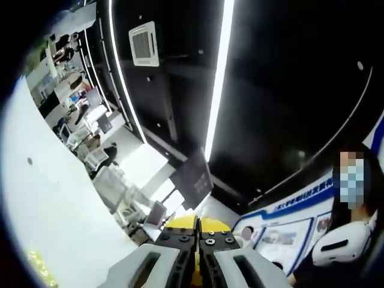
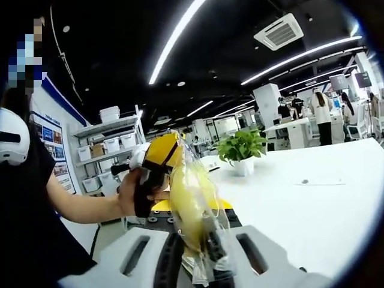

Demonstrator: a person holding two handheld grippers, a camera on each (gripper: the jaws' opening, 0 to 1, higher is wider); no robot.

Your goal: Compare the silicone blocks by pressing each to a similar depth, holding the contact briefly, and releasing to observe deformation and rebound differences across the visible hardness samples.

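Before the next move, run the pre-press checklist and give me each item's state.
1. Right gripper grip: shut on a clear bag with a yellow piece inside. Ok.
2. Left gripper free: jaws together, nothing between them. Ok.
3. Left gripper aimed at the work: it points up at the ceiling light strip. Not ok.
4. White table within reach on the right. Ok.
5. Hardness samples laid out for pressing: cannot tell.
6. Potted plant away from the bag. Ok.
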